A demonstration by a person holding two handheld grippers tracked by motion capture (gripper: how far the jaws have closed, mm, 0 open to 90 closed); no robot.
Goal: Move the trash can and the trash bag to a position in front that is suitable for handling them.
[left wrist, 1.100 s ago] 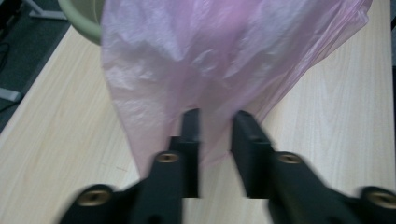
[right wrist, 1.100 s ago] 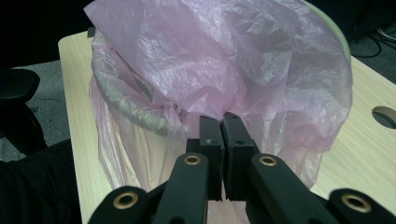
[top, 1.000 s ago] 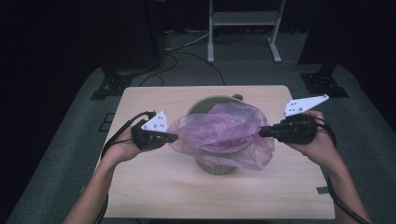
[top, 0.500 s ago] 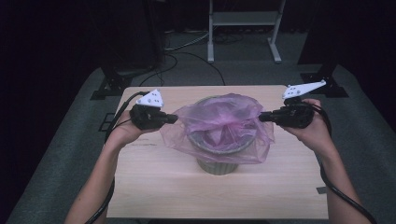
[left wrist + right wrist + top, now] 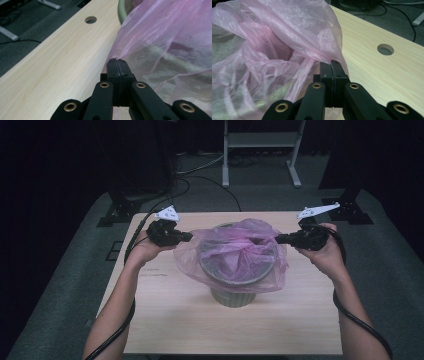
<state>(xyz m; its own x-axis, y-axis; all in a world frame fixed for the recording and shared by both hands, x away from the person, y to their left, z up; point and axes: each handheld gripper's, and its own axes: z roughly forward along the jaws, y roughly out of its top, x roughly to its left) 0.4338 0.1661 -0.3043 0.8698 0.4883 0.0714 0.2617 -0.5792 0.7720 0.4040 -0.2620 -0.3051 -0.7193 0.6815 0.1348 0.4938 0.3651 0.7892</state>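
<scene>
A thin pink plastic bag [image 5: 235, 252] is stretched over the mouth of a grey-green ribbed bin [image 5: 232, 296] standing mid-table. My left gripper [image 5: 189, 237] is shut on the bag's left edge [image 5: 140, 42], its jaws pressed together on the film. On the other side my right gripper [image 5: 278, 239] is shut on the bag's right edge [image 5: 287, 42]. Both grippers point inward at rim height, one on each side of the bin. The bag drapes down over the bin's rim [image 5: 121, 13] and hides most of its inside.
The light wooden table [image 5: 165, 310] has a round cable hole [image 5: 90, 19] near its far edge, also seen as the hole [image 5: 385, 49] in the right gripper view. Grey carpet [image 5: 75, 285], stand legs [image 5: 260, 175] and cables lie beyond the table.
Both hands have moved away from me and apart, carrying the bag's edges back over the bin. The bag now spreads wider across the bin's mouth.
</scene>
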